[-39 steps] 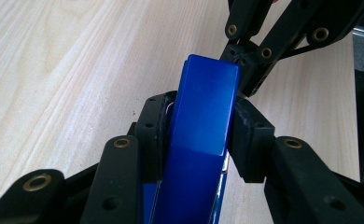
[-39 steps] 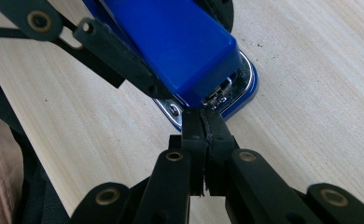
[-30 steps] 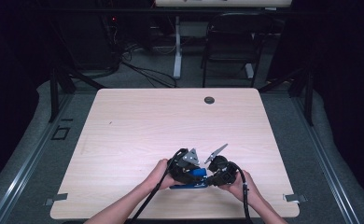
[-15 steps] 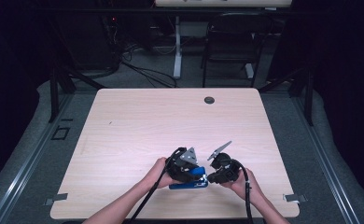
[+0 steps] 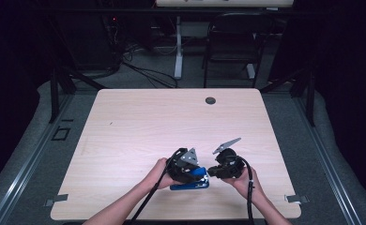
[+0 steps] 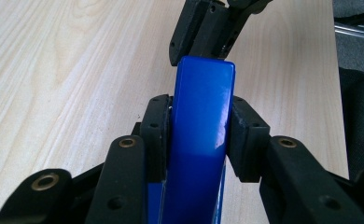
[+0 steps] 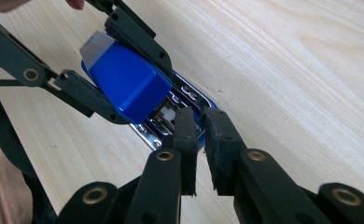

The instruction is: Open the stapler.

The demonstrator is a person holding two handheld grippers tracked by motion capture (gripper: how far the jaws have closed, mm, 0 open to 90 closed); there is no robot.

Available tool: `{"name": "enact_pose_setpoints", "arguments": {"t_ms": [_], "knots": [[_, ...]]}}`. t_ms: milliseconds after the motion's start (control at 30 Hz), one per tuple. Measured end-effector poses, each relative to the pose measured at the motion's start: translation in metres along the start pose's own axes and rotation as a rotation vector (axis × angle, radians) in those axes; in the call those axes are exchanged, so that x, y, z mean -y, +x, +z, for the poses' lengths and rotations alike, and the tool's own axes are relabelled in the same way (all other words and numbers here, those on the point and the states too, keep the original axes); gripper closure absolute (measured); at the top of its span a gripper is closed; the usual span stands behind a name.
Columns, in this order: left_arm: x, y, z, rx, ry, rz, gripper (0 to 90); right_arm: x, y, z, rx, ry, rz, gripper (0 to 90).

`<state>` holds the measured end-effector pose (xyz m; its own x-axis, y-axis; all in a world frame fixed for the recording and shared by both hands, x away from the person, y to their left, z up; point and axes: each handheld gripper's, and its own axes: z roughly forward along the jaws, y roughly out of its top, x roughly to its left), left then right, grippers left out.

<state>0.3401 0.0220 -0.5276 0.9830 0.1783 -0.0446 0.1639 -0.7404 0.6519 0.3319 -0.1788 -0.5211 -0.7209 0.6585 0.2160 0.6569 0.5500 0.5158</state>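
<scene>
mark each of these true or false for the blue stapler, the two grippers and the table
1. The left gripper clamps the glossy blue stapler's top from both sides. True.
2. The right gripper holds the stapler's top. False: its jaws are nearly shut with nothing between them, at the stapler's chrome metal base.
3. The stapler lies near the far edge of the light wooden table. False: it sits near the person's edge.
4. A small round dark grommet sits near the table's far edge. True.
</scene>
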Motion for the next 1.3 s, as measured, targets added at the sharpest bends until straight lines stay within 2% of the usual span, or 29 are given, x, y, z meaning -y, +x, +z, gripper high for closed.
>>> {"name": "enact_pose_setpoints", "arguments": {"t_ms": [167,433,733,1300], "knots": [[-0.0002,0.0000,-0.0006,0.001,0.005,0.002,63.4,0.0005,-0.0007,0.0016,-0.020,-0.006,0.018,82.7],[-0.0002,-0.0002,-0.0015,-0.001,-0.001,0.007,63.6,-0.0008,0.0003,0.0084,-0.009,0.006,0.012,82.4],[-0.0004,-0.0001,-0.0031,0.002,-0.002,0.009,63.8,-0.0007,-0.0007,0.0082,-0.005,0.008,0.015,81.5],[-0.0003,0.0002,-0.0060,0.004,-0.008,0.018,64.3,-0.0009,-0.0042,0.0084,-0.029,-0.021,0.047,80.9]]}}
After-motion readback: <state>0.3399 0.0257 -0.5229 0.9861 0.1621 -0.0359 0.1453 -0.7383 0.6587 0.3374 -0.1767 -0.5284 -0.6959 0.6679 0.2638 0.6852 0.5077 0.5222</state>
